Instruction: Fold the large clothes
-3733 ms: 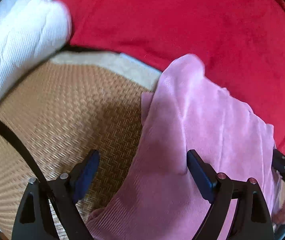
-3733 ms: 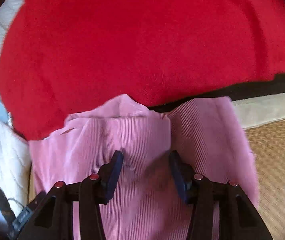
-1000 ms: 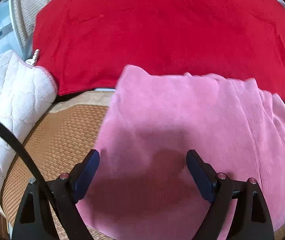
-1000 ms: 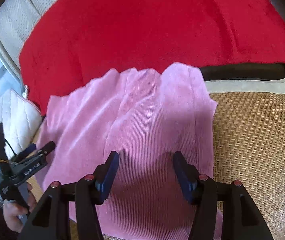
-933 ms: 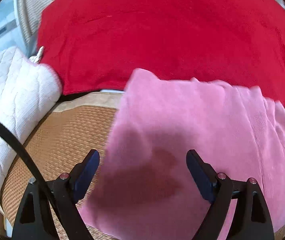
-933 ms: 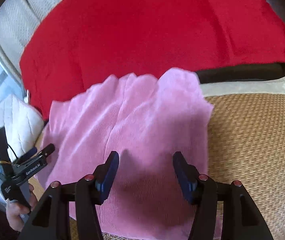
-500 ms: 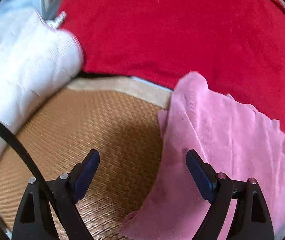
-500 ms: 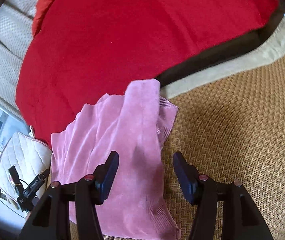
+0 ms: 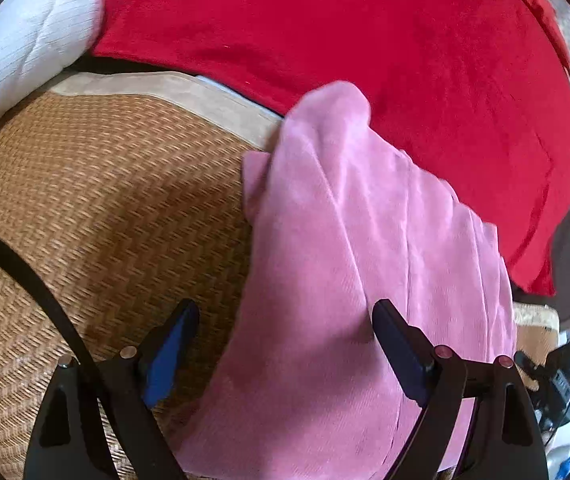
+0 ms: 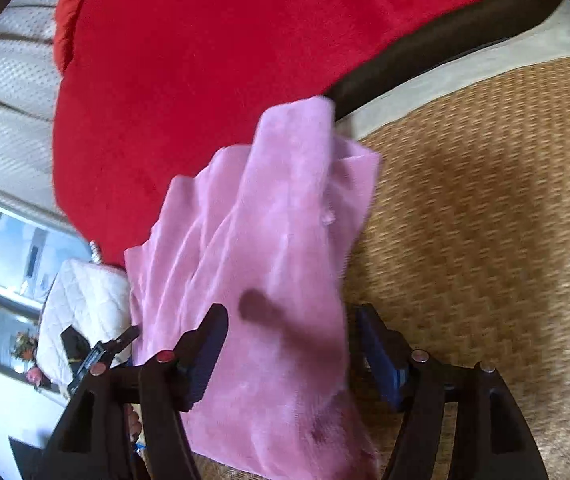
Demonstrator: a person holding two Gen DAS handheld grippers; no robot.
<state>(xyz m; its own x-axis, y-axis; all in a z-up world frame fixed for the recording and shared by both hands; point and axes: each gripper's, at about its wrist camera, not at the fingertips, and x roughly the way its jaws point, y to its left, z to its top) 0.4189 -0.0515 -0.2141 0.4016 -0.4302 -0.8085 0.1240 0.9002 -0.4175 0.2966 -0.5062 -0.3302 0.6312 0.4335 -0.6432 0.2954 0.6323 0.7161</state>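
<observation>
Two handheld grippers frame a soft pink ribbed knit garment, which lies as a narrow folded strip on a tan woven rattan seat mat. Its far end rests against a large red plush cushion at the back of the seat. A white quilted cushion sits at the left edge.

The left gripper has its blue-padded fingers wide apart, one over bare mat, the other over the pink cloth, holding nothing. The right gripper is likewise spread, straddling the strip's near end from the opposite side; whether its pads touch the fabric is hard to tell, since motion blur softens that view.

The step in hand appears to be the next fold of the strip. To do it well, each gripper should pinch through every layer at a near corner, as the layers look loosely stacked and could slip apart. Lifting both corners level, then laying them onto the far end, should keep the edges aligned and the uneven far corner from bunching.
</observation>
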